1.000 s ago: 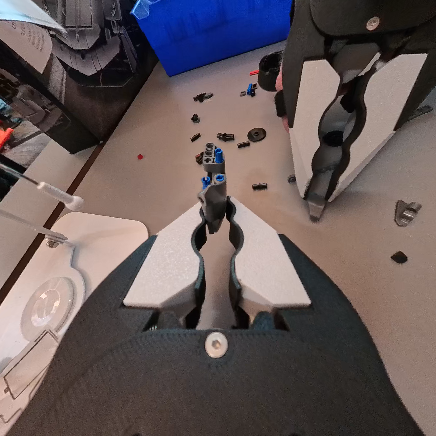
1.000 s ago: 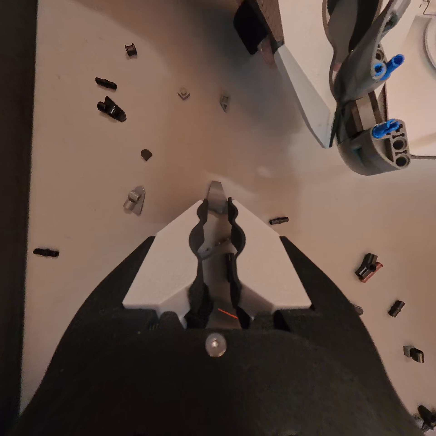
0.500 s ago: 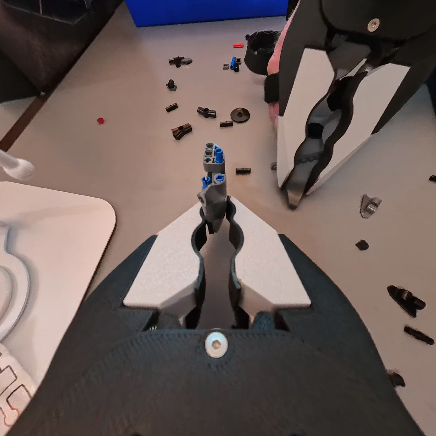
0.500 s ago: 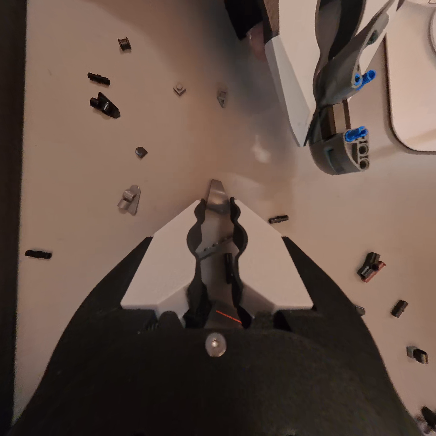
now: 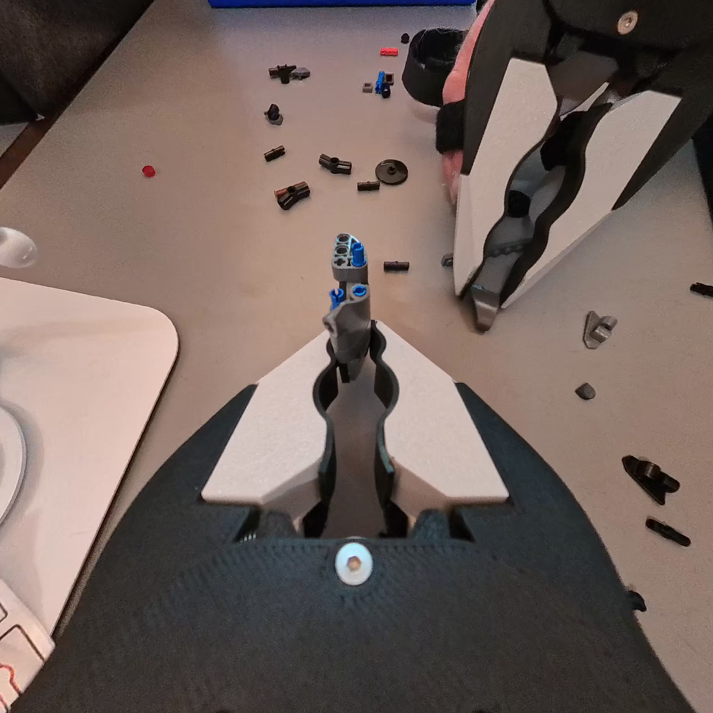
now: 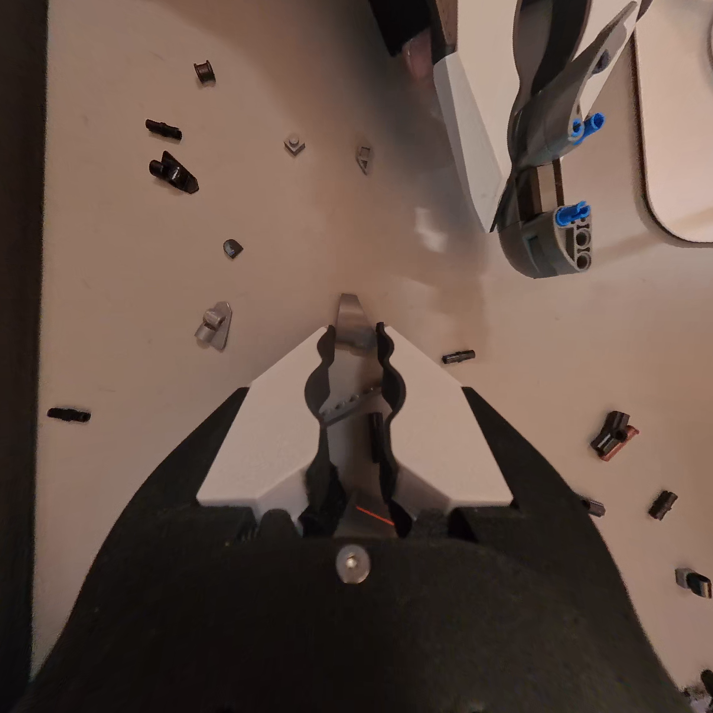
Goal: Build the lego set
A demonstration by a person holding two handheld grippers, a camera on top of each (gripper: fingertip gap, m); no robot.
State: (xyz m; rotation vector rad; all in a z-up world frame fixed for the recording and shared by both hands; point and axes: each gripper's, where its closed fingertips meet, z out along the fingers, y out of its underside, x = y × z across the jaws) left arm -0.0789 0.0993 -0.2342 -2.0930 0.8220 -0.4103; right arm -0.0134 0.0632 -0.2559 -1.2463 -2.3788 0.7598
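Gripping: left fingers (image 5: 349, 339) clamp grey assy (image 5: 349, 308) at tips; right fingers (image 6: 353, 332) clamp grey pc (image 6: 352, 322).

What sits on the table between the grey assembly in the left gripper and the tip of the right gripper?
In the left wrist view, one short black pin lies on the table between the grey assembly and the right gripper; otherwise that stretch is bare.

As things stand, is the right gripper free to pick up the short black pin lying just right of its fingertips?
Probably not yet. The right gripper is shut on a grey panel piece, so it has no free grip. The black pin itself lies bare on the table, with nothing over it.
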